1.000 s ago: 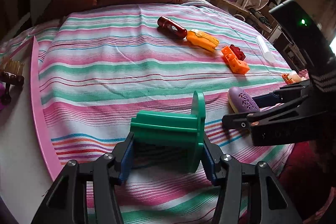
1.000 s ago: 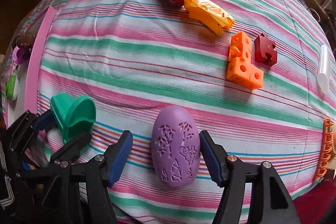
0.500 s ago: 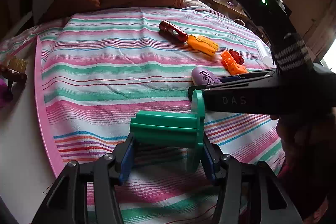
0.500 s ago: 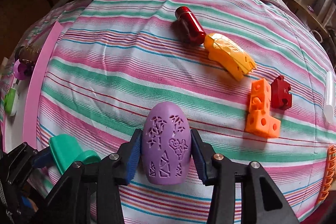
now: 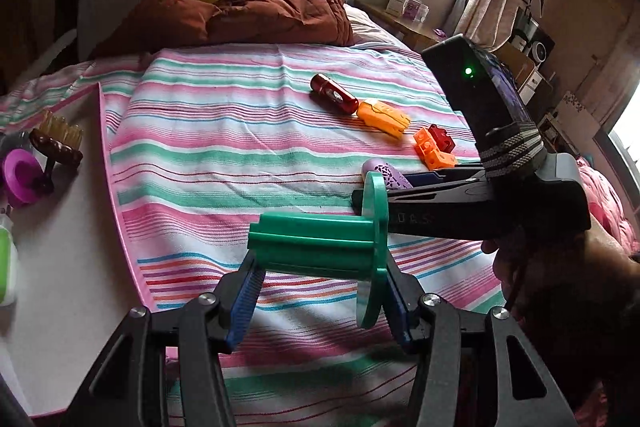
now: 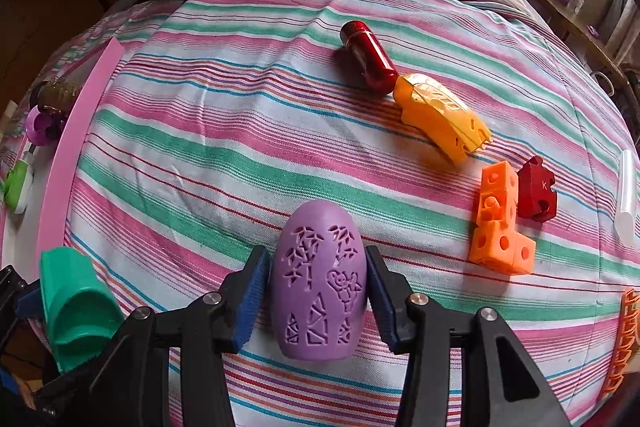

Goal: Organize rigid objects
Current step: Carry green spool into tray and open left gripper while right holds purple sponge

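My left gripper [image 5: 320, 279] is shut on a green spool-like piece [image 5: 316, 243], held sideways just above the striped cloth [image 5: 224, 147]. In the right wrist view my right gripper [image 6: 318, 267] is shut on a purple egg-shaped object [image 6: 320, 287] with cut-out patterns; both blue pads press its sides. From the left wrist view that purple egg [image 5: 386, 173] peeks out just behind the green piece's flange. Seen from the right wrist, the green piece [image 6: 76, 303] sits at the lower left. A red capsule [image 6: 368, 61], a yellow toy car [image 6: 440, 115], an orange cube block [image 6: 500, 231] and a dark red puzzle piece [image 6: 536, 189] lie on the cloth.
A white tube [image 6: 626, 195] and an orange ladder-like piece [image 6: 624, 343] lie at the cloth's right edge. A pink border strip [image 6: 72, 155] runs down the left. Beyond it are a brush [image 5: 56, 143], a purple cup [image 5: 20, 179] and a green-white bottle [image 6: 18, 185]. A brown quilt [image 5: 256, 15] lies at the back.
The right gripper's jaws have shut on the purple egg and carried it left, close behind the green piece. The left gripper has risen slightly with the green piece.
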Demonstrator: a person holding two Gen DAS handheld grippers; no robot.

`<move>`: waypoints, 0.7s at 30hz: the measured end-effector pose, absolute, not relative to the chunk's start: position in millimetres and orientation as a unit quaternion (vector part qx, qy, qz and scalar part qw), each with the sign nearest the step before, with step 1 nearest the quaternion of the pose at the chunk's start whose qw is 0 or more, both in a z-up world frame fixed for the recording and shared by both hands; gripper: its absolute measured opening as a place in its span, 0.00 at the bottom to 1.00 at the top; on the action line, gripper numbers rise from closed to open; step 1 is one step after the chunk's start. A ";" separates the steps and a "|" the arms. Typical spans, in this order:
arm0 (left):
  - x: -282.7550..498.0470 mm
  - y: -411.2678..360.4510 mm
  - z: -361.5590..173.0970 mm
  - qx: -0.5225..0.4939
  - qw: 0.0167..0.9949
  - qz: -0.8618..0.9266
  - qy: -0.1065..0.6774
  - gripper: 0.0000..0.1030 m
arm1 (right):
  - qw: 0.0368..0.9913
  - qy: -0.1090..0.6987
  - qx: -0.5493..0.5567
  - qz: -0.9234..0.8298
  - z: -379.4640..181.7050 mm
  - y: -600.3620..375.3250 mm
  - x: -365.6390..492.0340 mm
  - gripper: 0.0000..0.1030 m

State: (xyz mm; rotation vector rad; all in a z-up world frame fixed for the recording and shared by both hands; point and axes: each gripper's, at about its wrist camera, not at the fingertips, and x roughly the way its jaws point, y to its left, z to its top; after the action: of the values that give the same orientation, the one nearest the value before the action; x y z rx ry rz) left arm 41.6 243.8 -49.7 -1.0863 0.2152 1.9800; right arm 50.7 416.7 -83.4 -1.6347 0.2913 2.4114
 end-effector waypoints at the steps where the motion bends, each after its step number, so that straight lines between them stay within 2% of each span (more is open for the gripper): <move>1: 42.2 242.2 -47.9 -0.431 0.422 0.793 0.087 0.54 | 0.107 0.096 -0.555 0.819 -83.6 415.6 50.9 0.47; 10: 26.2 201.5 -33.3 -0.428 0.388 0.814 0.054 0.54 | 0.111 0.060 -0.551 0.825 -90.0 400.2 32.6 0.47; 16: -3.1 153.0 -24.0 -0.430 0.337 0.837 0.007 0.54 | 0.114 0.050 -0.549 0.827 -86.5 399.7 40.4 0.46; 21: -37.9 112.0 -36.3 -0.465 0.282 0.838 -0.044 0.54 | 0.118 0.043 -0.548 0.827 -85.3 397.5 40.9 0.46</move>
State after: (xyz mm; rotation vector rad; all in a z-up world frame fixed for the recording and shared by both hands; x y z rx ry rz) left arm -37.9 112.0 -36.3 -1.2443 -0.1165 2.2450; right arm 40.9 397.5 -85.3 -1.6022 0.1270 2.4192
